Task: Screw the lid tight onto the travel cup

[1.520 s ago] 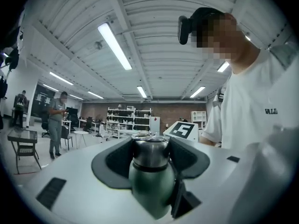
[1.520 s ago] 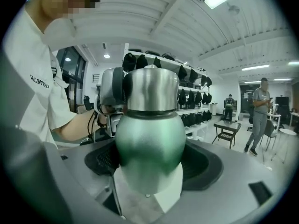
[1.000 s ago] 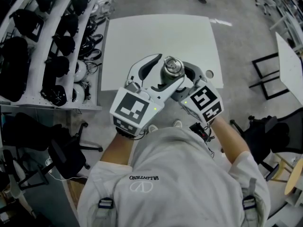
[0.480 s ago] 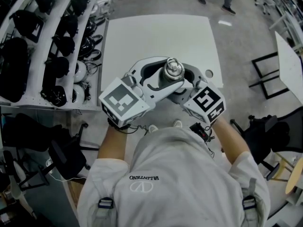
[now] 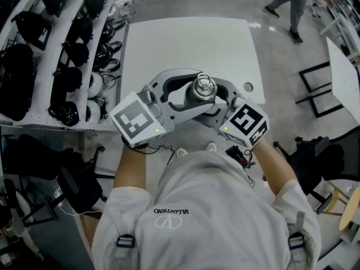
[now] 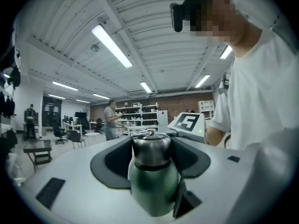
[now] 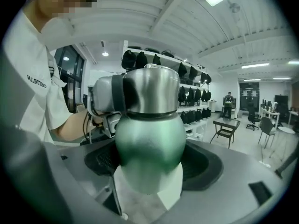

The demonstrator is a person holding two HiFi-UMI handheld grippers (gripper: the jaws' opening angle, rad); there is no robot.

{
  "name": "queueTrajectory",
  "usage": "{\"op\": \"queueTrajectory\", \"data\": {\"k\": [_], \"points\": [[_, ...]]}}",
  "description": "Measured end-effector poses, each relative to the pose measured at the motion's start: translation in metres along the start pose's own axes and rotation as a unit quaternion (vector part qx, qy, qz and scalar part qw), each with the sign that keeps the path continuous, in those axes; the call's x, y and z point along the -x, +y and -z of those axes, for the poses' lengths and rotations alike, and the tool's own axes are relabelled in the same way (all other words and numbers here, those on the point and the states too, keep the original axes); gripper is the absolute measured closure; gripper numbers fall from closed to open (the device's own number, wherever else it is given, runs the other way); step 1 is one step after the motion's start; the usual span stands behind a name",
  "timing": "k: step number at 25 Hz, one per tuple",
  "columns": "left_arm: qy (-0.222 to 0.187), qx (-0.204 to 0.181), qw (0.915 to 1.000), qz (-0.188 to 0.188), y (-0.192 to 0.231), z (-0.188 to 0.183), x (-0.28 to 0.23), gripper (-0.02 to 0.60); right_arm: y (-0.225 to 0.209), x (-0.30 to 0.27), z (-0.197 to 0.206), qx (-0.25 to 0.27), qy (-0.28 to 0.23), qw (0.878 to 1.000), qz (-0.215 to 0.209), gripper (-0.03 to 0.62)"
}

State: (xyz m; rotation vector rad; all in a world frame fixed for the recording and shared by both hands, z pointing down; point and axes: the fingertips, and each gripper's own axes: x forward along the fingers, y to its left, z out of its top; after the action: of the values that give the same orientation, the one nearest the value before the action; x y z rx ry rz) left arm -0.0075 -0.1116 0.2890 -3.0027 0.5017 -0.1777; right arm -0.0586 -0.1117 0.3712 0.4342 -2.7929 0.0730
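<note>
A green travel cup [image 7: 149,139] with a steel lid [image 5: 202,88] is held up over the white table [image 5: 169,44]. My left gripper [image 5: 192,92] comes in from the left, level. Its jaws have just been closing, and its black pads [image 6: 110,162] now grip the lid [image 6: 152,148] between them. My right gripper [image 5: 216,101] reaches in from the right, shut on the cup's green body [image 6: 154,185]. In the right gripper view the body fills the space between the jaws [image 7: 149,169], with the lid [image 7: 147,90] above it. In the head view the body is hidden under the jaws.
White shelves [image 5: 62,55] with black bags and helmets run along the left. A black frame chair [image 5: 320,89] stands to the right of the table, beside another white table [image 5: 346,83]. A person [image 5: 292,4] walks at the back right. The table has a small round hole [image 5: 248,88].
The left gripper's jaws have narrowed round the lid, and its marker cube has swung to the left. The right gripper has barely shifted. The person at the back has walked to the right.
</note>
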Motion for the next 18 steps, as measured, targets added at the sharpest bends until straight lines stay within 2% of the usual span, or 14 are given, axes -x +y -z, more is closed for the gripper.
{"op": "queueTrajectory", "data": {"k": [2,4,7,11,13,14,15,18], "points": [[0.023,-0.02,0.9983,-0.051,0.006,0.005,0.0,0.309,-0.008,-0.001,0.004,-0.01,0.01,1.0,0.023,0.207],[0.034,-0.018,0.9955,-0.086,0.009,0.007,0.0,0.269,-0.018,-0.002,0.009,-0.024,0.021,0.998,0.047,0.207],[0.048,0.019,0.9898,-0.133,0.014,0.013,-0.001,0.252,-0.028,-0.001,0.016,-0.021,0.042,0.996,0.08,0.207],[0.072,0.061,0.9759,-0.197,0.027,0.026,-0.005,0.253,-0.03,-0.004,0.022,0.004,0.069,0.992,0.107,0.207],[0.076,0.071,0.9718,-0.212,0.027,0.029,-0.007,0.26,-0.028,-0.006,0.022,0.006,0.071,0.992,0.109,0.207],[0.076,0.07,0.9706,-0.217,0.027,0.029,-0.008,0.313,-0.028,-0.007,0.022,0.006,0.07,0.992,0.109,0.207],[0.077,0.066,0.9703,-0.22,0.026,0.029,-0.008,0.316,-0.027,-0.007,0.022,0.004,0.069,0.992,0.108,0.207],[0.072,0.051,0.9776,-0.191,0.022,0.027,-0.01,0.319,-0.024,-0.005,0.02,-0.003,0.058,0.994,0.094,0.207]]}}
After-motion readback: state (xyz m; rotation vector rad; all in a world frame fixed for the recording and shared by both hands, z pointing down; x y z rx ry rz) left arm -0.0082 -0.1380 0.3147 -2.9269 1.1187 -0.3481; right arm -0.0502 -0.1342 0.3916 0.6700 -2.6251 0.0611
